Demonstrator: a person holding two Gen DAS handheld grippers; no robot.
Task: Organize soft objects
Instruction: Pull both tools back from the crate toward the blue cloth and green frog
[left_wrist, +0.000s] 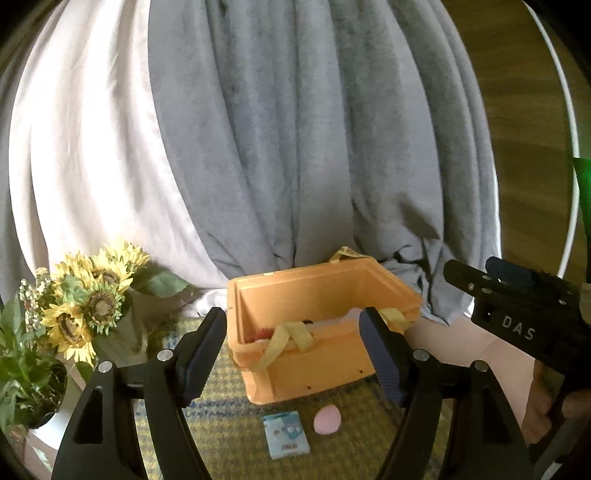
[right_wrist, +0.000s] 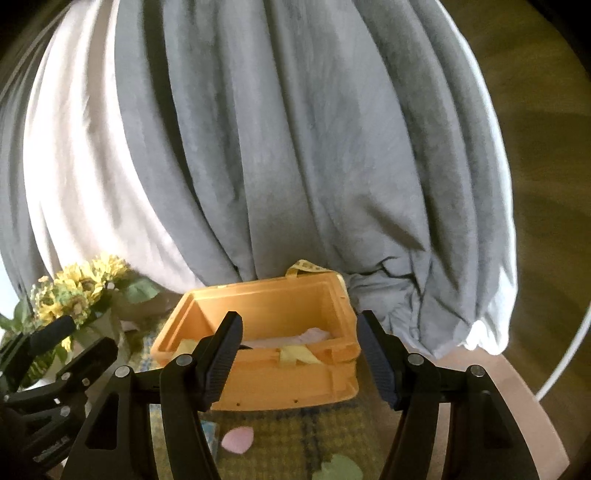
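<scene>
grey curtain (left_wrist: 295, 147) w/ white sheer panel (left_wrist: 74, 147) fills the bg, soft vertical folds, hem bunched on the tabletop (left_wrist: 461, 343). orange bin (left_wrist: 314, 332) next: rigid plastic, rectangular, open top up, long axis running left-right across both views, sat on a yellow/blue woven check mat (left_wrist: 229, 424). pale yellow fabric straps (left_wrist: 284, 339) draped over the near wall; white and pink soft stuff lying inside, too hidden to id. sunflower bunch (left_wrist: 85, 299) in a white vase at left, well apart from bin. left gripper (left_wrist: 291, 354) spread wide, nothing between pads, hovering in front of bin. right gripper (right_wrist: 299, 358) also spread wide, empty, bin framed between its fingers. on mat just in front of bin: flat blue rectangular packet (left_wrist: 286, 435), long axis pointing roughly toward bin; beside it a pink egg-shaped soft pad (left_wrist: 327, 419); green rounded soft piece (right_wrist: 338, 469) at bottom edge of right wrist view, blurred.
</scene>
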